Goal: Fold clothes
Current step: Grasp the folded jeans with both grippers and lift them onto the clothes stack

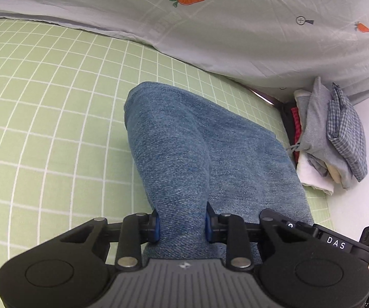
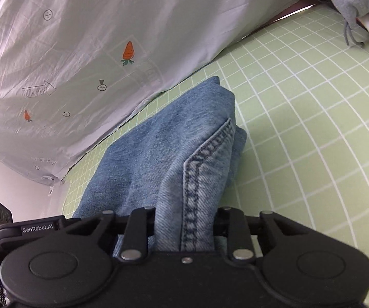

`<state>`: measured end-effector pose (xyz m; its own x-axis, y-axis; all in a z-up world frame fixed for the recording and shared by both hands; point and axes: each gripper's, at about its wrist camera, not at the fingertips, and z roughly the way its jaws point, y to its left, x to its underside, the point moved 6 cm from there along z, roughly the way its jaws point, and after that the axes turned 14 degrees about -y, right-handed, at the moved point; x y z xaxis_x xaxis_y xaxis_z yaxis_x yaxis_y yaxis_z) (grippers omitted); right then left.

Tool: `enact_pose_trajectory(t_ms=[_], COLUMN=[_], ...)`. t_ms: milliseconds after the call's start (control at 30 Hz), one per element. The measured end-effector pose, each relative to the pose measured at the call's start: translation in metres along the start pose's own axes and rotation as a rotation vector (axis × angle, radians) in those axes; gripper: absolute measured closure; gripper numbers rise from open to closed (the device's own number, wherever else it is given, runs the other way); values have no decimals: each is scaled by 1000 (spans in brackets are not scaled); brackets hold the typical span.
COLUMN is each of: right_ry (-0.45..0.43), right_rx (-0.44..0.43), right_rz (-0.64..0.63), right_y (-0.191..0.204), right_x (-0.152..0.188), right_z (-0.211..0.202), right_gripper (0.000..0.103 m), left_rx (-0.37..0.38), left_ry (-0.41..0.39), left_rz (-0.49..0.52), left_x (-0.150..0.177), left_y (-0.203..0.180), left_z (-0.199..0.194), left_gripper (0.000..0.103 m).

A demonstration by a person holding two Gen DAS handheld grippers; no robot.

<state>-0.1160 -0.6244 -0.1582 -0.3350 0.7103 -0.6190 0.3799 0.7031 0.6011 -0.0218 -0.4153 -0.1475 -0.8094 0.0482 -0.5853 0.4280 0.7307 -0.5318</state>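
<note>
A pair of blue jeans lies folded on the green checked sheet. My left gripper is shut on a thick fold of the jeans, its blue pads pressing the denim from both sides. In the right wrist view the jeans show a stitched seam running toward the camera. My right gripper is shut on that seamed edge, with the denim bunched between the fingers. The far end of the jeans rests on the sheet.
A pale grey quilt with carrot prints lies along the far side, also in the right wrist view. A stack of folded clothes, grey and checked on top, sits at the right by the white wall.
</note>
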Motion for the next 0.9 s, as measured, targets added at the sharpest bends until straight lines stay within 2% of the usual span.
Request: enact_pose_trajectory(t_ms=[133,233,333,500,600,700,900], right_ry=[-49,-86,-127,-216,-290,-368,-514], right_rx=[38,104,167,236,248,238,169], right_rz=[41,17,15,55,75,91,21], right_y=[7,9,3,-31,-56,-88,-148], right_x=[22,28,29,14,-7,-42,-154], right_z=[-49,-85,-120,-172,-197,-224,-270], right_gripper=[78,78,78,78,79,79,79], left_rx=[64,136,195,287,340,387,483], left_ry=[3,37,57,78,58,-4,-127], left_rz=[-8,-28,13,84,132,160,139], left_x=[22,38,53,68,68,64,37], left_y=[-10,-27,-57,-128,-179,-239,-367], left_z=[-28,-36,-37,-25,-13,3,53], left_gripper=[72,72,72,73,73,73,73])
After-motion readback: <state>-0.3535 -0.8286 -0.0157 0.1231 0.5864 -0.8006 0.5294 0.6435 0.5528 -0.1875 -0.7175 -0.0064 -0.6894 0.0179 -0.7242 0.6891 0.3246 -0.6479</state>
